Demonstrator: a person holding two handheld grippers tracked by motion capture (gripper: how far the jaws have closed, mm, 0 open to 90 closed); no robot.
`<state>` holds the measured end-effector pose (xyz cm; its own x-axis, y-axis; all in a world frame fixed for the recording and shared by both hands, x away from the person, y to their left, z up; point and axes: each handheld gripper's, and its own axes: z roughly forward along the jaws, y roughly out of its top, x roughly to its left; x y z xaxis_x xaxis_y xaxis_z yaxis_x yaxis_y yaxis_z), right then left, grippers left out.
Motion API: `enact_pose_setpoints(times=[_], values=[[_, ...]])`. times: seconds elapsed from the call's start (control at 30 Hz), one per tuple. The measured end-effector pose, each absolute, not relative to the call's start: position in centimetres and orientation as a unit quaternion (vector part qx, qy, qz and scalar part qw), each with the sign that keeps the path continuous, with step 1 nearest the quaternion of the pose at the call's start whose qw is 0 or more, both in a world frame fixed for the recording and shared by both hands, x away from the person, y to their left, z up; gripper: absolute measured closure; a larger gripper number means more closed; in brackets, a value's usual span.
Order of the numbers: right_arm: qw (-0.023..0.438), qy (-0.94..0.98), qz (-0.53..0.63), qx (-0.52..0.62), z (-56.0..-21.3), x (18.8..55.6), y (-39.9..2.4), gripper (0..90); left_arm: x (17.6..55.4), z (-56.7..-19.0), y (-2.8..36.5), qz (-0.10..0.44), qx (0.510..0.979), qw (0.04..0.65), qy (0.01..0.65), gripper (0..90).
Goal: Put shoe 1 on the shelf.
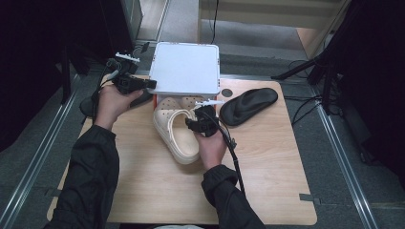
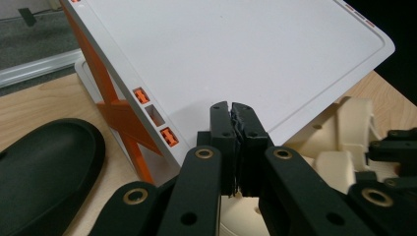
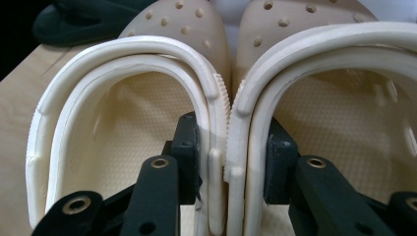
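Note:
A pair of cream clogs lies side by side on the wooden table, toes toward a white box lid. My right gripper is shut on the two clogs. Its jaws pinch their touching inner walls together, one jaw inside each clog. My left gripper is at the lid's near left corner. Its jaws are shut, tips against the tilted lid. Whether they pinch the rim I cannot tell. An orange box side shows beneath the lid.
One black sandal lies at the back right of the table. Another black sandal lies left of the box, below my left hand. Cables trail from both grippers. Dark stands and rails flank the table.

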<state>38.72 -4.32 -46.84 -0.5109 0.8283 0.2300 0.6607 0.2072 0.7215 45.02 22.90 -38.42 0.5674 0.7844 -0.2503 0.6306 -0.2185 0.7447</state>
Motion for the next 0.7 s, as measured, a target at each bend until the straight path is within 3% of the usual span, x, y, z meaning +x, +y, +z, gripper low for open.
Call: enact_pose_setpoints(times=[0.7], values=[[0.142,0.749,0.382,0.522,-47.6,43.0,-2.0,66.7,45.2,-38.5,23.3,0.073,0.771,0.435,0.458,89.2]])
